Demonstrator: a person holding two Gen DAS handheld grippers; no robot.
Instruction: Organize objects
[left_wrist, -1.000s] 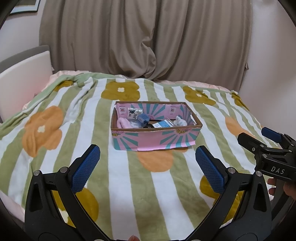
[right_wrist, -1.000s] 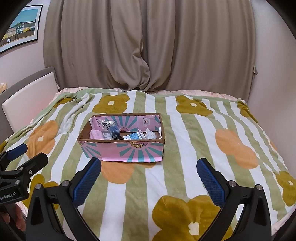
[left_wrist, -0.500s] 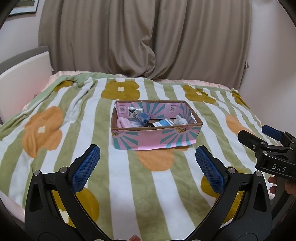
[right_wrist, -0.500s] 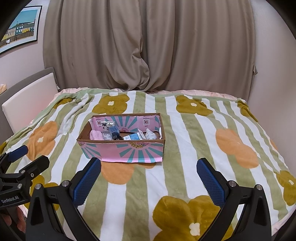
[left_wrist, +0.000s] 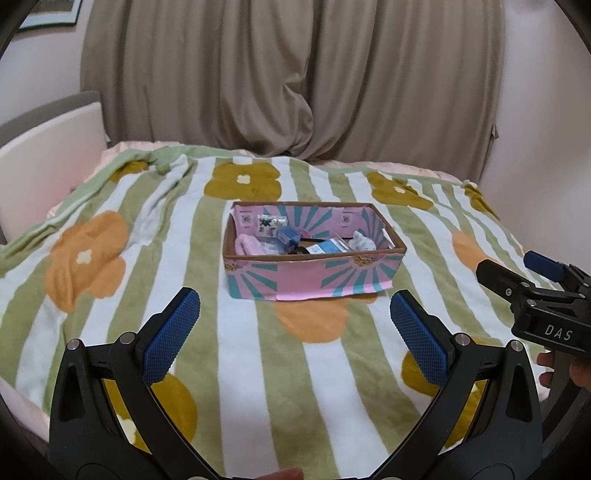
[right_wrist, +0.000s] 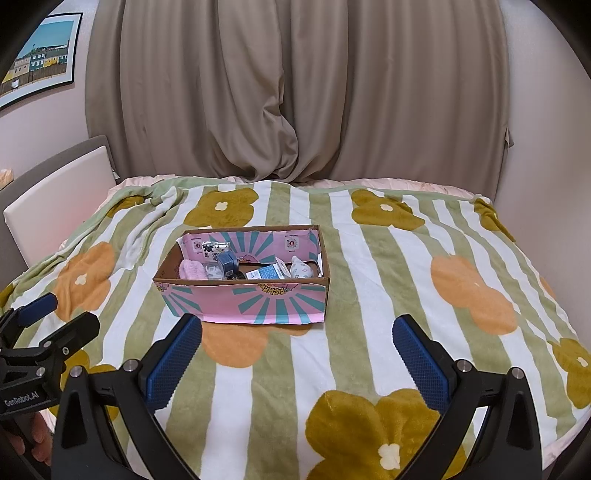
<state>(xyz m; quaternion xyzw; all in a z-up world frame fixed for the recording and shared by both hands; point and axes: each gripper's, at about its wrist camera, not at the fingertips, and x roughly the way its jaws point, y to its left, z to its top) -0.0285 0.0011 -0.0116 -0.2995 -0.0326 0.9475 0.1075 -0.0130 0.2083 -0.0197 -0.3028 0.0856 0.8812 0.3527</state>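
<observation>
A pink and teal cardboard box (left_wrist: 314, 275) (right_wrist: 255, 301) sits in the middle of the bed, its top open. Inside lie a pink cloth (left_wrist: 246, 244) (right_wrist: 192, 268), a small blue box (left_wrist: 288, 236) (right_wrist: 227, 263), a blue and white packet (left_wrist: 325, 247) (right_wrist: 267, 273), a white patterned pouch (left_wrist: 364, 242) (right_wrist: 301, 268) and a patterned packet (left_wrist: 271, 223) (right_wrist: 214, 246). My left gripper (left_wrist: 293, 334) is open and empty, held short of the box. My right gripper (right_wrist: 295, 356) is open and empty, also short of the box. Each gripper shows at the edge of the other's view (left_wrist: 532, 280) (right_wrist: 51, 325).
The bed is covered by a green and white striped blanket with orange and mustard flowers (left_wrist: 92, 254) (right_wrist: 469, 291). A white headboard (left_wrist: 48, 162) (right_wrist: 55, 206) stands at the left. Beige curtains (right_wrist: 295, 92) hang behind the bed. A wall (right_wrist: 546, 184) stands close at the right.
Both grippers have drifted very slightly; the box sits a touch lower in the left wrist view. Nothing was taken hold of or let go.
</observation>
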